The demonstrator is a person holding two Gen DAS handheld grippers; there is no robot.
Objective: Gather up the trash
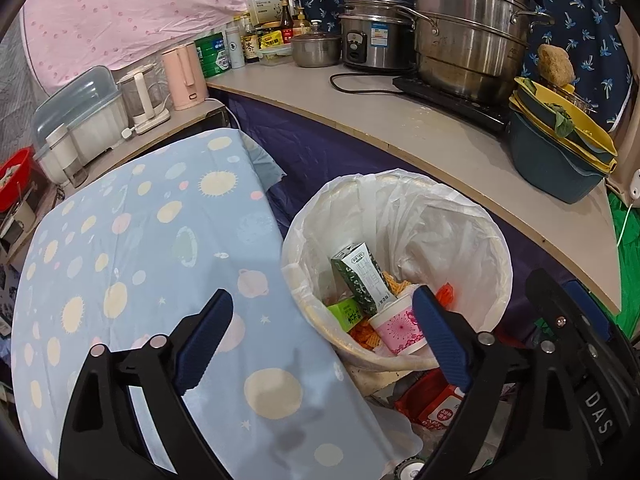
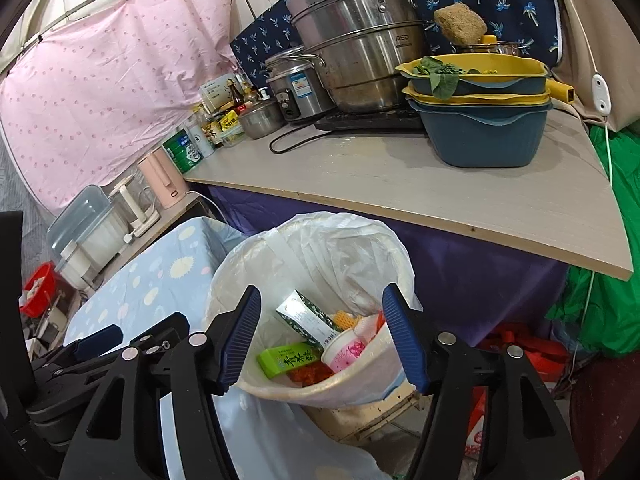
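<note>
A trash bin (image 1: pixel 486 240) lined with a white bag stands beside a blue spotted tablecloth (image 1: pixel 132 240). Inside lie a dark green and white carton (image 1: pixel 360 276), a pink paper cup (image 1: pixel 398 330), a bright green box (image 1: pixel 346 316) and orange snack pieces. My left gripper (image 1: pixel 324 320) is open and empty, hovering over the bin's near left rim. In the right wrist view the bin (image 2: pixel 380 384) holds the same carton (image 2: pixel 310 322), cup (image 2: pixel 344 352) and green box (image 2: pixel 288 360). My right gripper (image 2: pixel 322 338) is open and empty above the bin. The left gripper shows at the far left (image 2: pixel 96 344).
A grey counter (image 1: pixel 420 128) behind the bin carries steel pots (image 1: pixel 468 36), a rice cooker (image 1: pixel 374 40), stacked blue and yellow basins (image 1: pixel 560 140) and bottles. A pink kettle (image 1: pixel 184 72) stands on a lower shelf. Red packaging (image 1: pixel 436 404) lies on the floor by the bin.
</note>
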